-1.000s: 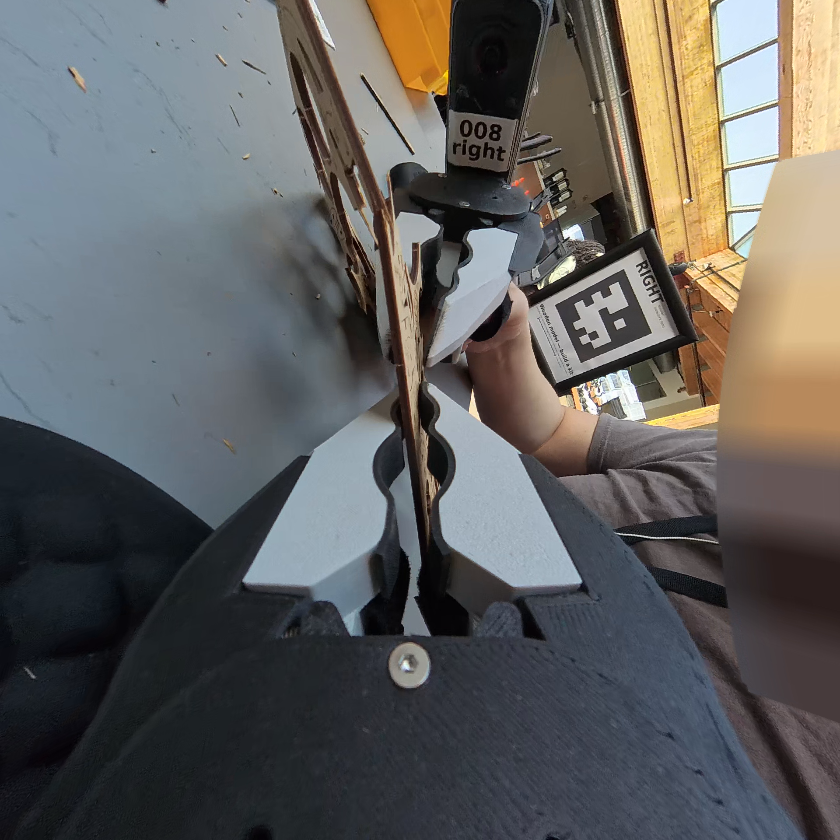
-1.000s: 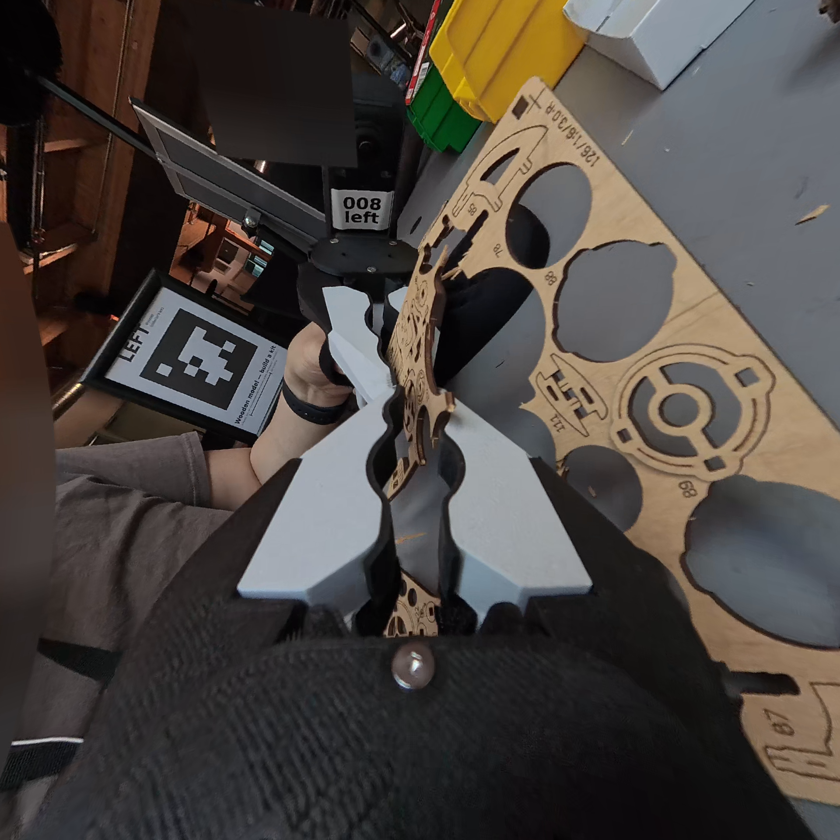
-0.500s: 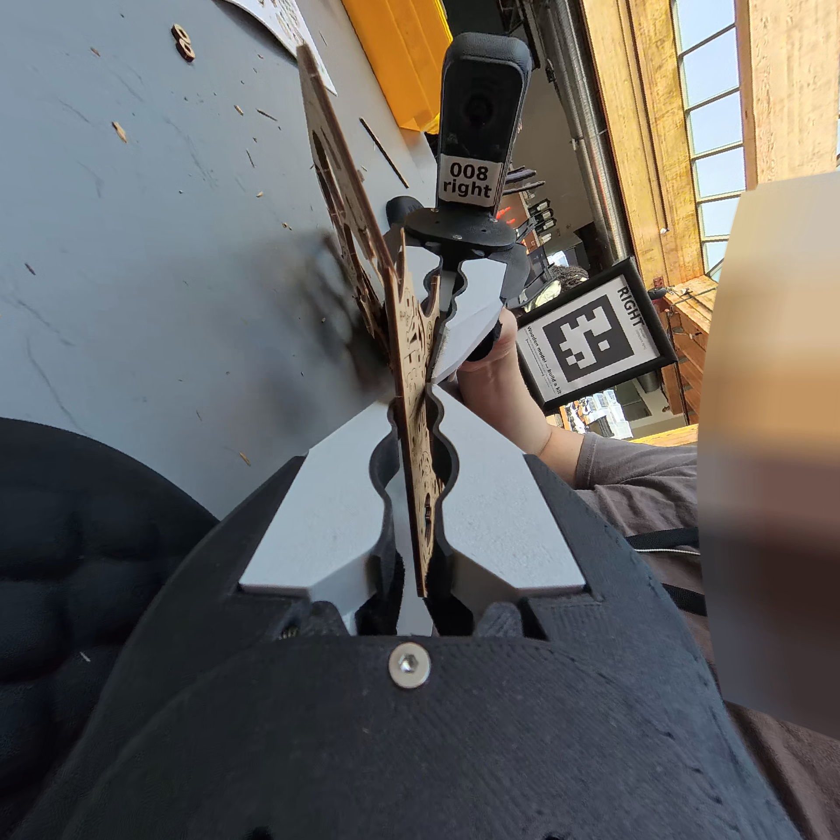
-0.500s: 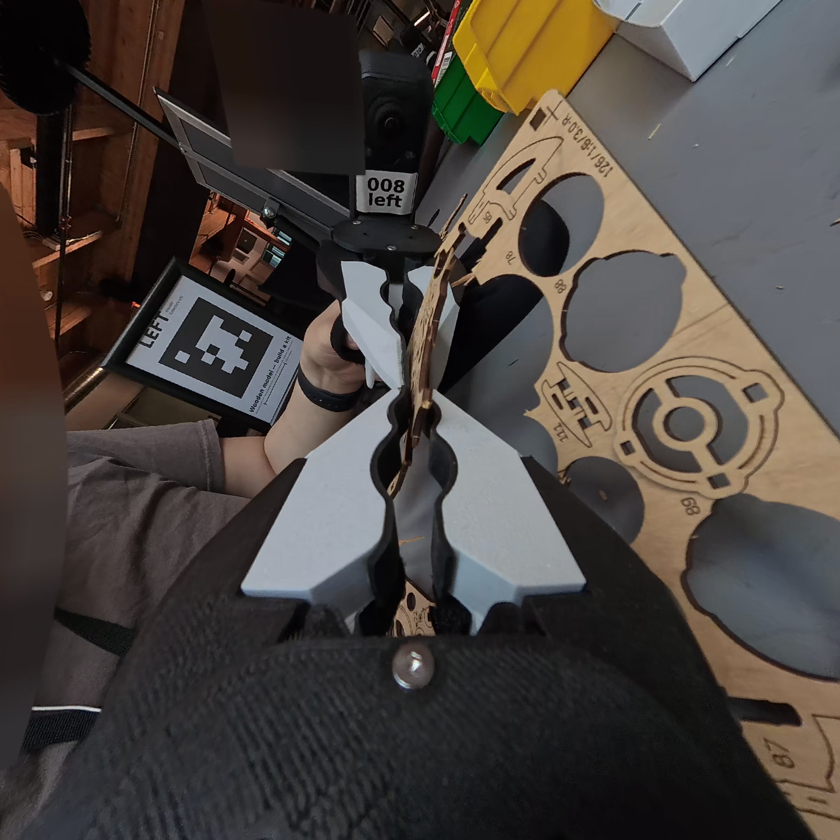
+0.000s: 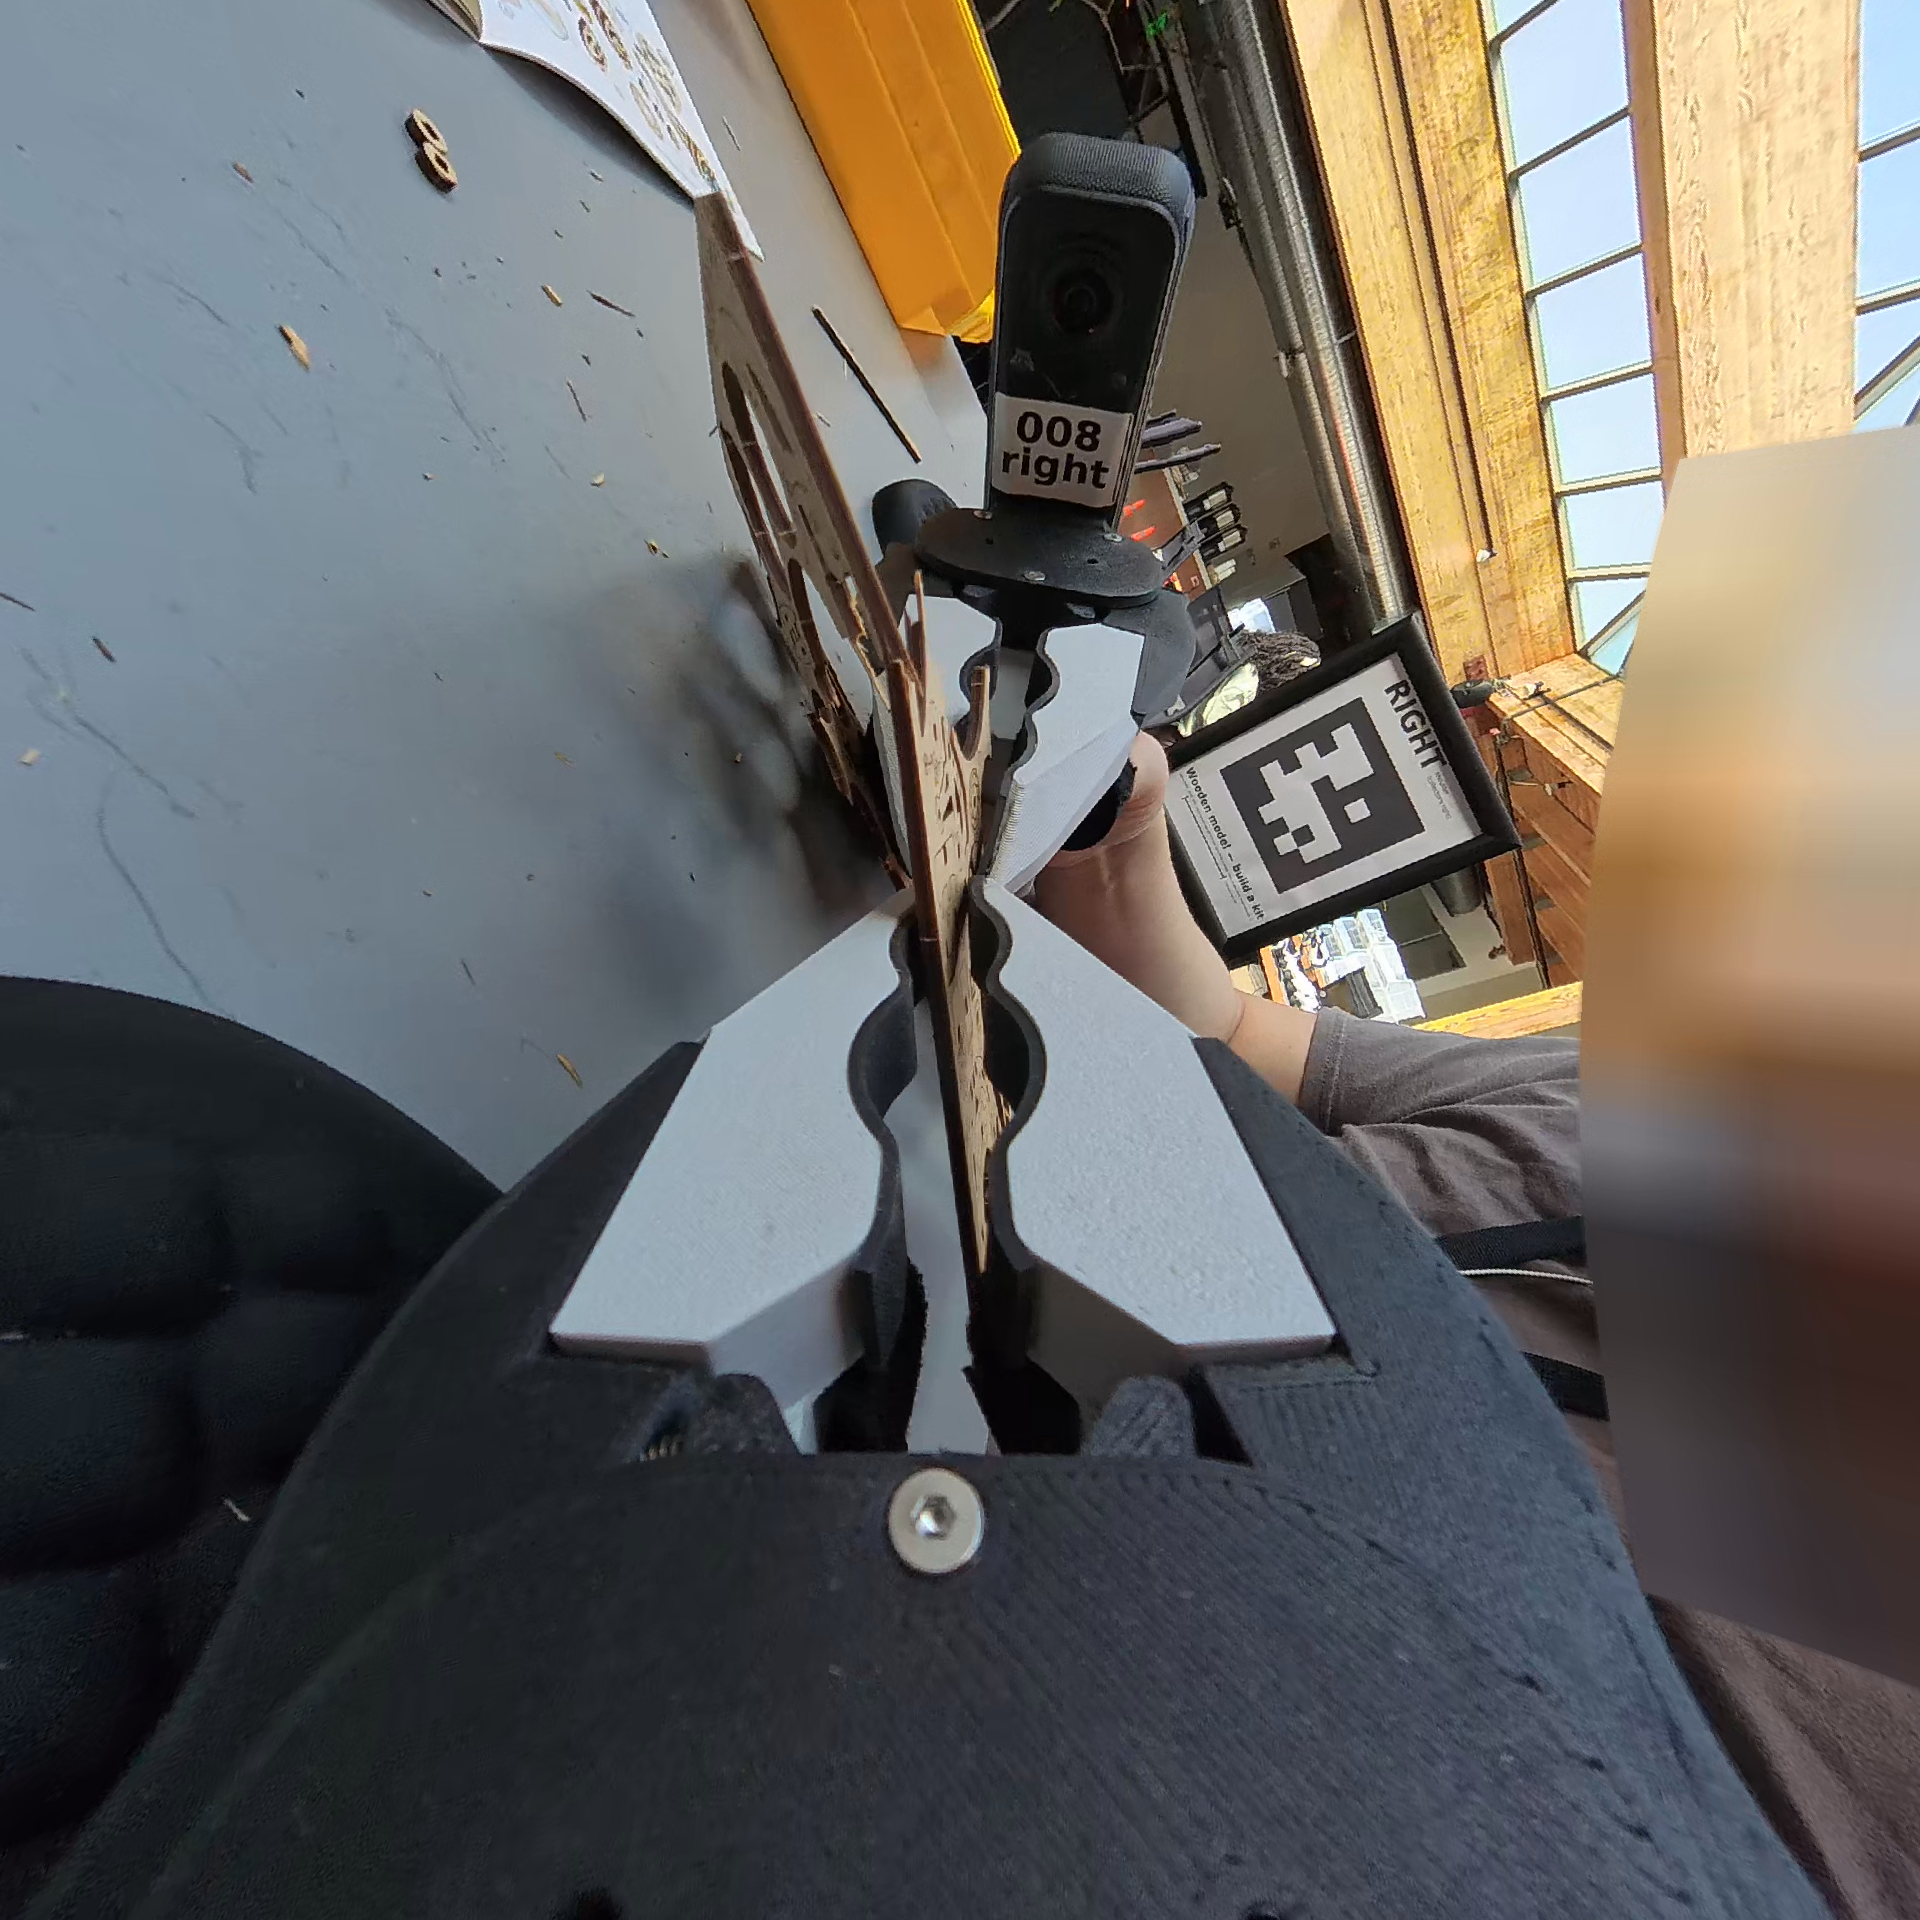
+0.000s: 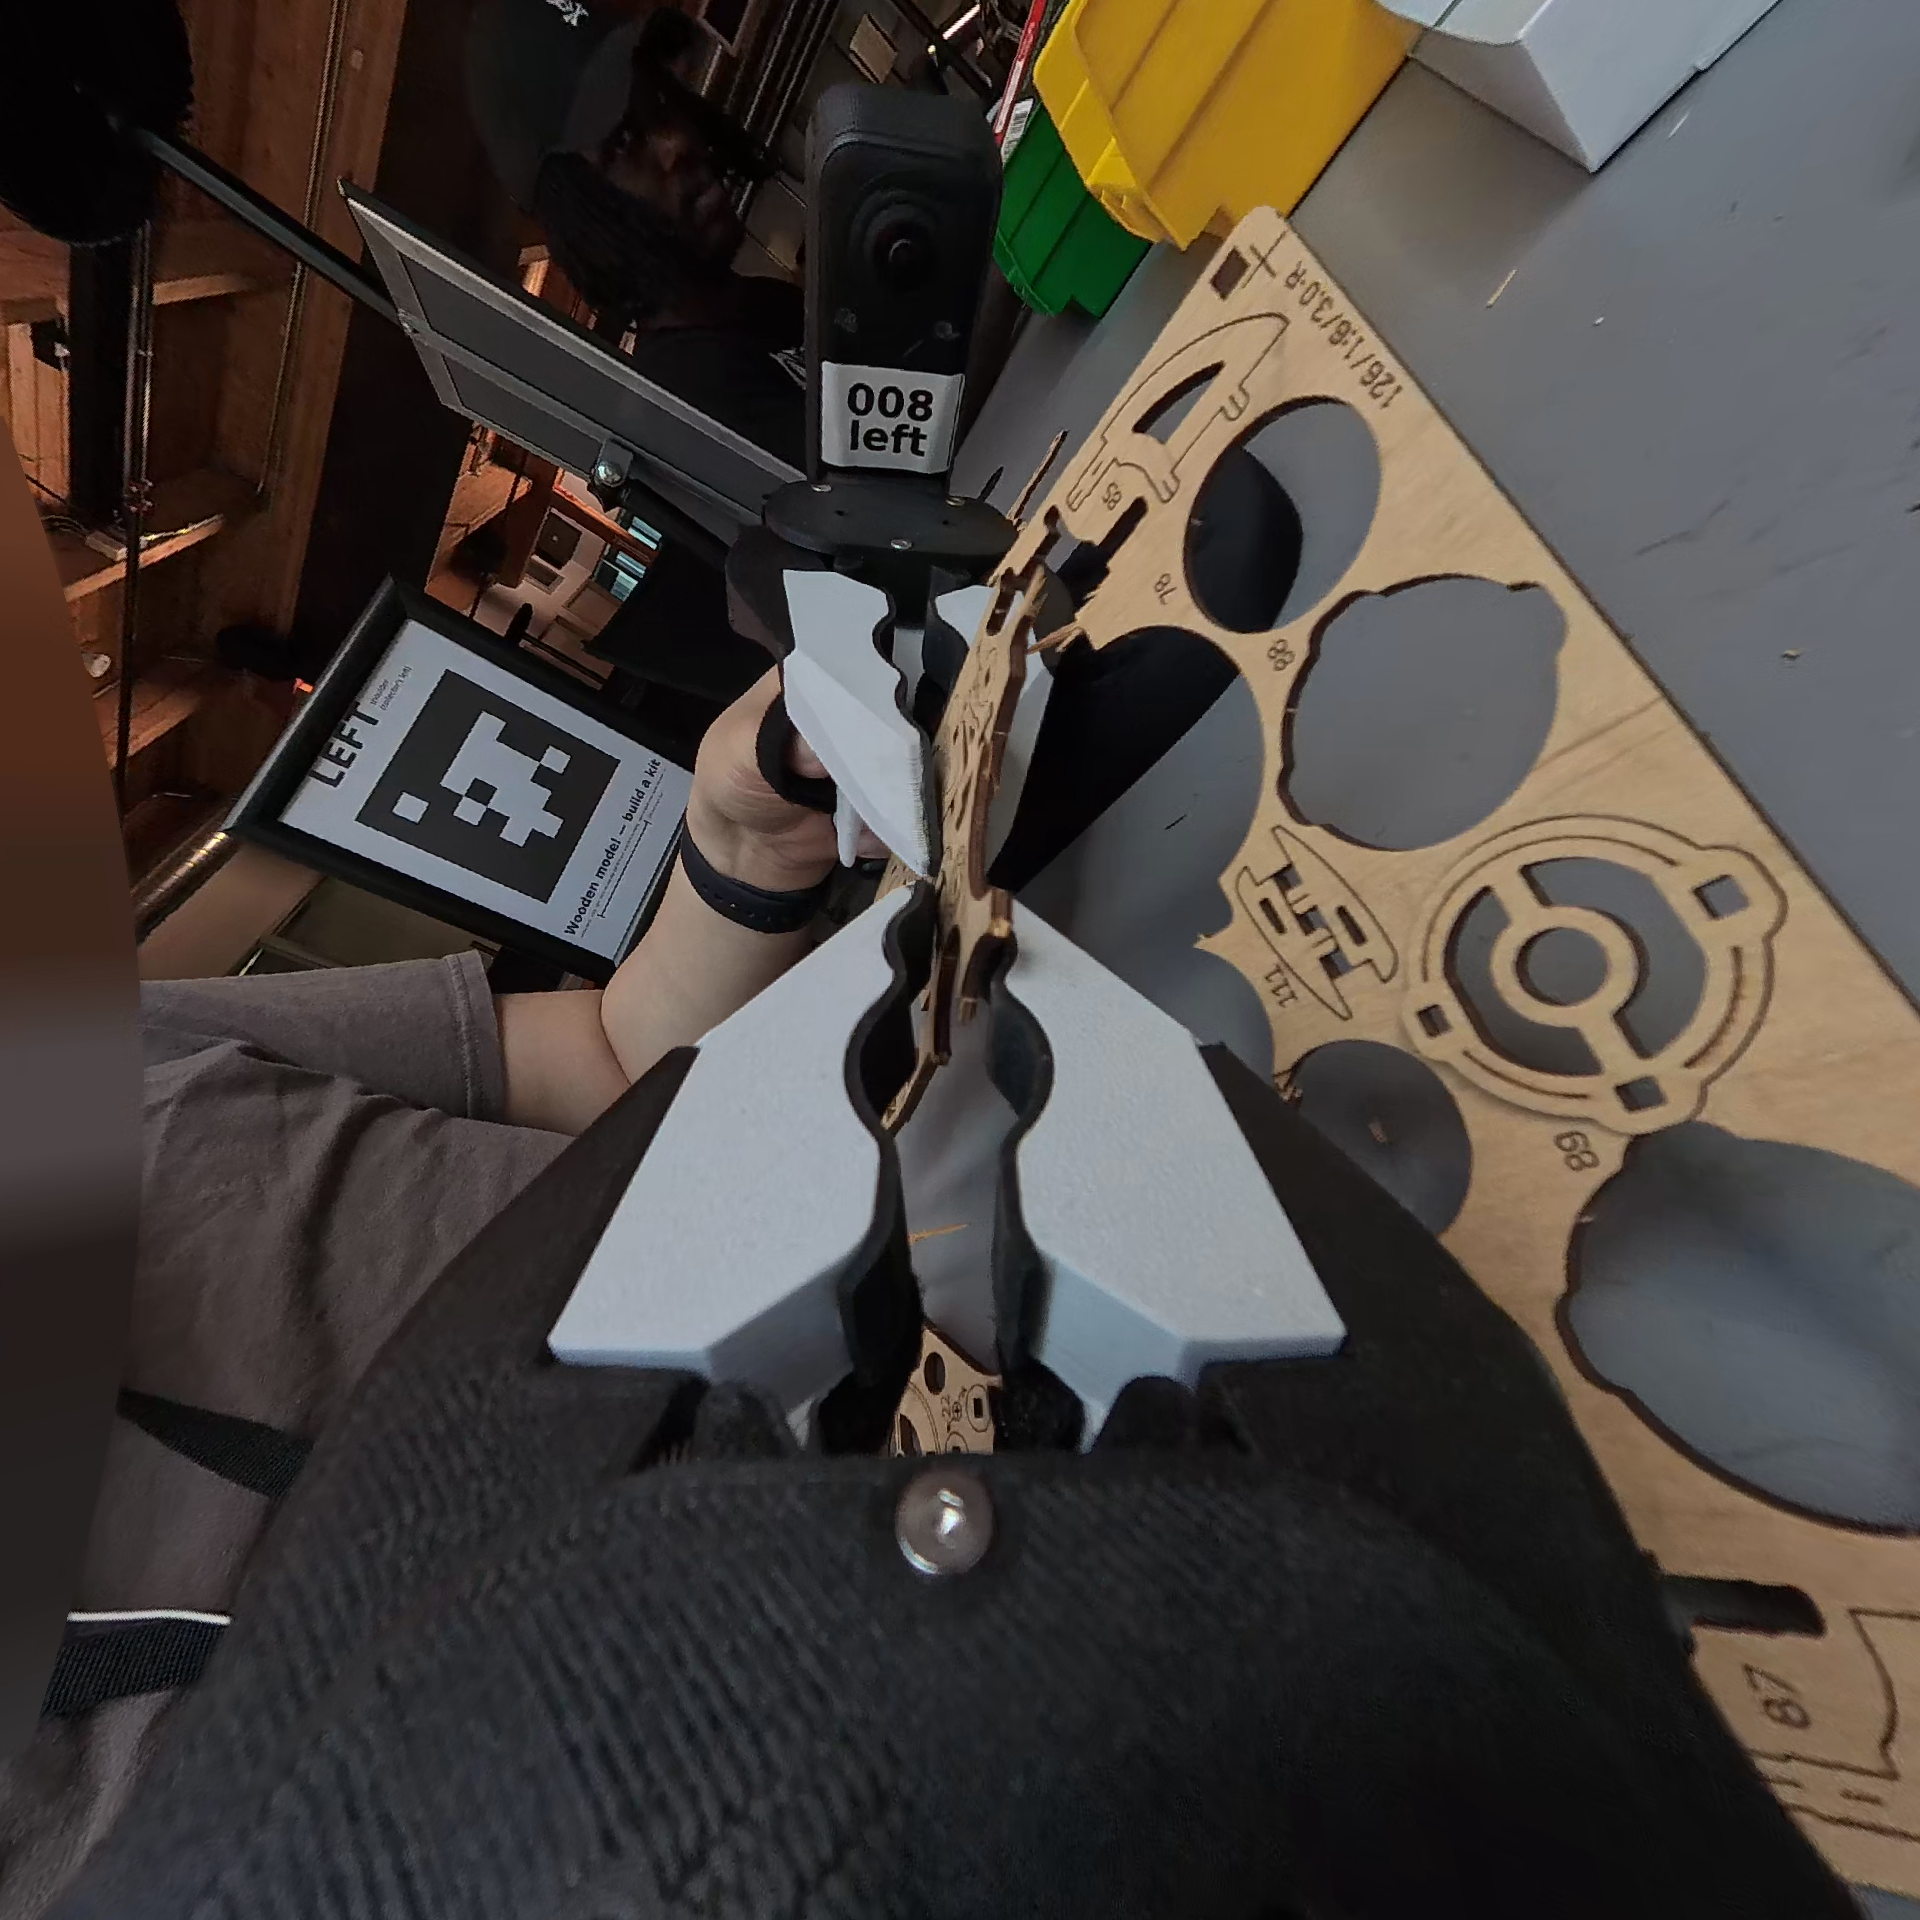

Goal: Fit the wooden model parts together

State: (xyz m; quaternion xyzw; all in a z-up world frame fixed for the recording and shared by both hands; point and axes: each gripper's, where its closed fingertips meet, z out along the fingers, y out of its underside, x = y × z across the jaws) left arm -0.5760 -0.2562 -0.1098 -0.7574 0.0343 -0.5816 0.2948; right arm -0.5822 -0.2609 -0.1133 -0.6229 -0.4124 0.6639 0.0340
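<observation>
A thin flat wooden part with cut-outs (image 5: 951, 1029) is held edge-on between both grippers, off the table. My left gripper (image 5: 940, 909) is shut on one end of it. My right gripper (image 6: 961, 920) is shut on the other end (image 6: 982, 727), tip to tip with the left gripper (image 6: 961, 852). The right gripper (image 5: 961, 842) also shows opposite in the left wrist view. I cannot tell whether the part is one piece or two joined. A plywood sheet (image 6: 1507, 582) with several round holes and uncut shapes lies on the grey table (image 6: 1714, 364) just behind the grippers.
A yellow bin (image 6: 1195, 104), a green bin (image 6: 1049, 239) and a white box (image 6: 1610, 73) stand at the table's far edge. Framed marker cards (image 5: 1330, 800) (image 6: 468, 790) stand beside the person's arms. Wood chips and a small wooden piece (image 5: 431, 156) lie on the table. Both grippers' tips are close together, under 4 cm apart.
Both grippers stay shut on the wooden part. The part has turned more edge-on in the right wrist view, and the opposite gripper now sits slightly farther off in each view.
</observation>
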